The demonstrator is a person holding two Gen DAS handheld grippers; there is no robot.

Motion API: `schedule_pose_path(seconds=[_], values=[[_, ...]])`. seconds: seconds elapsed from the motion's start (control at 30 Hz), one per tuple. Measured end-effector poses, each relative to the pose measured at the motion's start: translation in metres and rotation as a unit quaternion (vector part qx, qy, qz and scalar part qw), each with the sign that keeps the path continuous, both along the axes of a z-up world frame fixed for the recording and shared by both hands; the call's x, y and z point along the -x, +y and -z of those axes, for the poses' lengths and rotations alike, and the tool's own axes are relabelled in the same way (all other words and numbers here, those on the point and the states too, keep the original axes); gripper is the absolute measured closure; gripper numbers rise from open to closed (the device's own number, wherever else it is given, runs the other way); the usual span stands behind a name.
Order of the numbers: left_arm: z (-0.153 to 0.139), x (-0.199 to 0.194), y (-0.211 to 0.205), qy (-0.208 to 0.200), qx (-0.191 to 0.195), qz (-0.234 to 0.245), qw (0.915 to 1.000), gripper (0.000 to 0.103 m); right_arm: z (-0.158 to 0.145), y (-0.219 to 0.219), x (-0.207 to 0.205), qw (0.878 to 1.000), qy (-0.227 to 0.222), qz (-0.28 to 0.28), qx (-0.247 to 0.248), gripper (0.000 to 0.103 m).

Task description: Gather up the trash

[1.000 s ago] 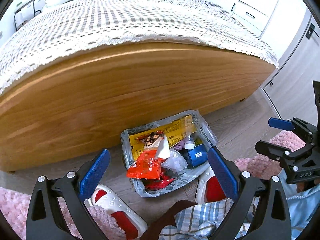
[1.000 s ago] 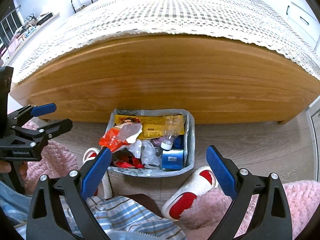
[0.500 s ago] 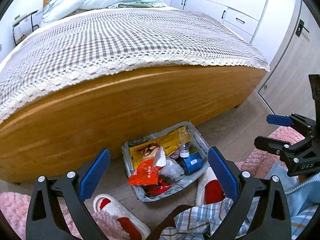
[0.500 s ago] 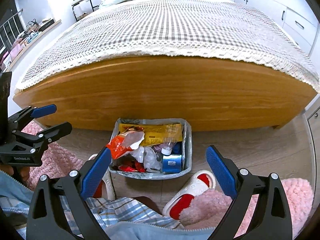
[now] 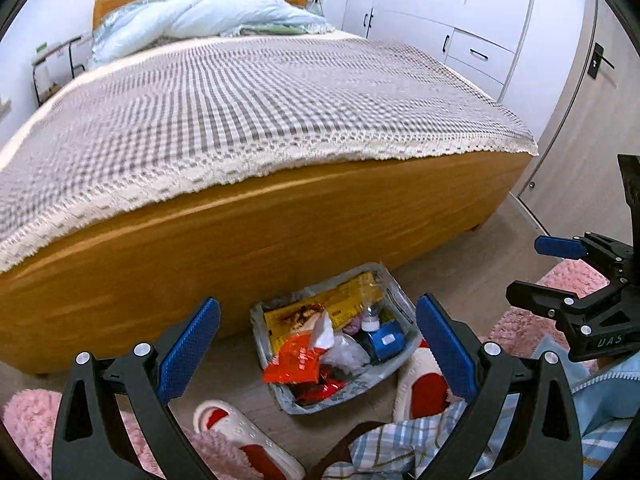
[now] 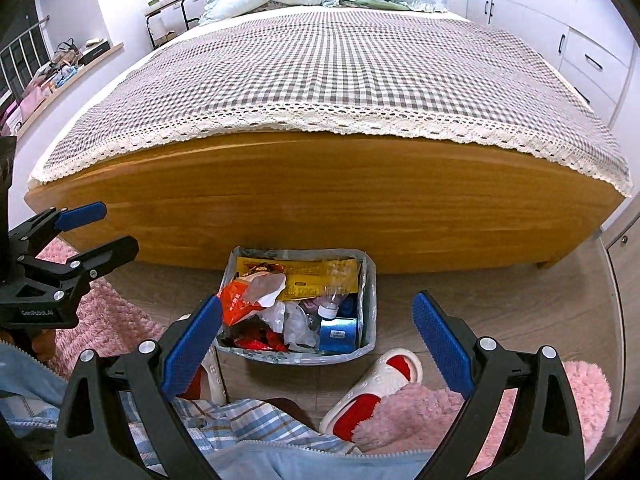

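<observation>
A lined trash bin (image 5: 402, 304) (image 6: 370, 292) stands on the floor against the bed's wooden footboard. It holds an orange wrapper (image 5: 296, 364) (image 6: 236, 302), a yellow packet (image 5: 348, 292) (image 6: 316, 276), a small plastic bottle (image 6: 328, 310) and a blue box (image 5: 384, 340) (image 6: 338, 334). My left gripper (image 5: 318, 348) is open and empty, high above the bin; it also shows at the left of the right wrist view (image 6: 106, 228). My right gripper (image 6: 318, 344) is open and empty, above the bin; it also shows at the right of the left wrist view (image 5: 528, 268).
A bed (image 5: 248, 92) (image 6: 340, 64) with a checked cover fills the back. Two white and red slippers (image 5: 248, 436) (image 6: 372, 384) and pink rugs (image 5: 560, 288) (image 6: 104, 320) lie on the floor near the bin. White cupboards (image 5: 472, 40) stand to the right.
Both grippers have risen and pulled back from the bin. The bin looks smaller and the whole bed top has come into view. Both stay open.
</observation>
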State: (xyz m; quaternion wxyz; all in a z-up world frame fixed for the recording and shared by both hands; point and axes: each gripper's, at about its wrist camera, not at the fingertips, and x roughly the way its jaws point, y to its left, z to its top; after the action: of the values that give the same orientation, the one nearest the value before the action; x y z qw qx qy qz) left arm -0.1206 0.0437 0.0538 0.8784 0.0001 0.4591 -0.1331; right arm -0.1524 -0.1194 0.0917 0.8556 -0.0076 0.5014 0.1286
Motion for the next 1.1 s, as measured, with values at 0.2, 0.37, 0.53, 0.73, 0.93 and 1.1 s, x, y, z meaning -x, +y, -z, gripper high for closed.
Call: schedule_pose_path(seconds=[0.2, 0.37, 0.53, 0.73, 0.93, 1.1], values=[[-0.0073, 0.0043, -0.0023, -0.014, 0.019, 0.011, 0.9997, 0.008, -0.002, 0.0005, 0.0006, 1.0, -0.004, 0.002, 0.002, 0.012], [-0.0074, 0.0045, -0.0028, -0.012, 0.02, 0.012, 0.9997, 0.008, -0.0027, -0.0002, 0.0008, 1.0, -0.006, 0.003, 0.003, 0.012], [-0.0063, 0.0048, -0.0027, -0.011, 0.019, 0.012, 0.9997, 0.008, -0.0028, -0.0007, 0.0007, 1.0, -0.006, 0.002, 0.003, 0.012], [-0.0057, 0.0055, -0.0038, -0.013, 0.016, 0.013, 0.9997, 0.008, -0.0024, -0.0014, 0.0008, 1.0, -0.006, 0.002, 0.003, 0.012], [-0.0057, 0.0061, -0.0041, -0.013, 0.016, 0.013, 0.9997, 0.008, -0.0023, -0.0018, 0.0006, 1.0, -0.006, 0.002, 0.003, 0.012], [-0.0057, 0.006, -0.0041, -0.012, 0.016, 0.013, 0.9997, 0.008, -0.0029, -0.0021, 0.0012, 1.0, -0.006, 0.003, 0.002, 0.012]])
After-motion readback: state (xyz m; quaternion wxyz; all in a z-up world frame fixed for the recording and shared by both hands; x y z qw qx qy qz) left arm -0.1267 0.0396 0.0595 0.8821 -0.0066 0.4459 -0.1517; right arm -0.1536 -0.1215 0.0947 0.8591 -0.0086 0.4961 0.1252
